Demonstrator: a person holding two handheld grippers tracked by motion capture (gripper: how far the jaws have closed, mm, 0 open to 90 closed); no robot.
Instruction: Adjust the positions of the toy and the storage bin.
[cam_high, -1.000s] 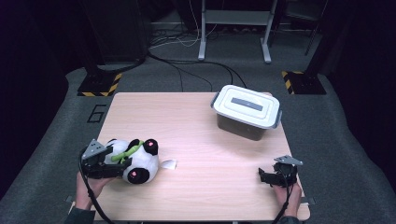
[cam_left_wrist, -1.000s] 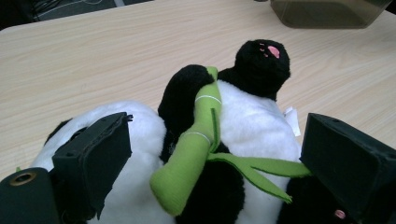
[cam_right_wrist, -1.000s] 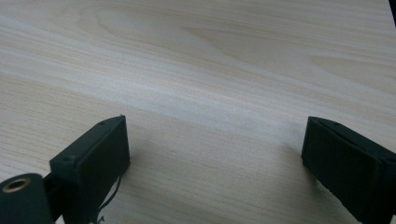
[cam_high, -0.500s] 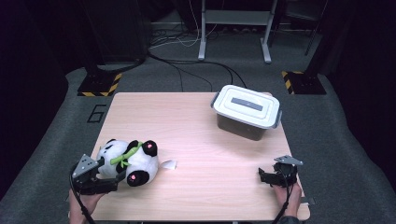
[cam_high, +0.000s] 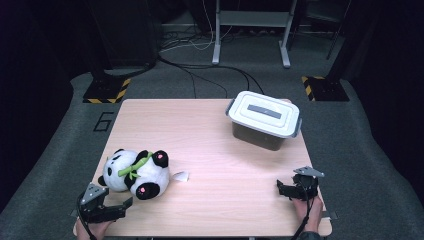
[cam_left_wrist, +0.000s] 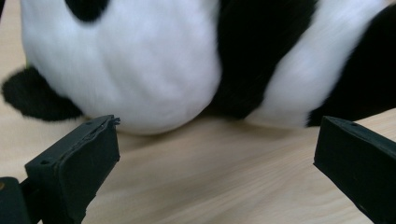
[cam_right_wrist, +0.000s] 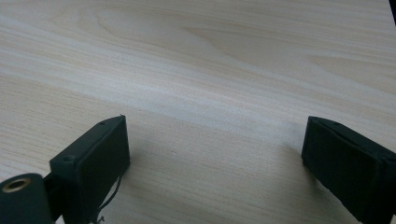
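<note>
1. The left tool (cam_high: 116, 211) has just been opening; released, nothing between its jaws, beside the toy panda (cam_high: 135, 172), which lies near the table's (cam_high: 210, 145) front-left corner.
2. The right tool (cam_high: 292, 190) waits released over bare wood, likely on standby.

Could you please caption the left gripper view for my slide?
Open left gripper low over the table, plush panda just ahead.

We see a black-and-white plush panda (cam_high: 134, 172) with a green ribbon and pinkish-red spots on its black paws, lying near the left on a pale, wood-grained worktop (cam_high: 210, 145). At the far right stands a box (cam_high: 264, 120) with a white lid bearing a grey stripe, and both grippers (cam_high: 117, 211) (cam_high: 282, 189) are black.
</note>
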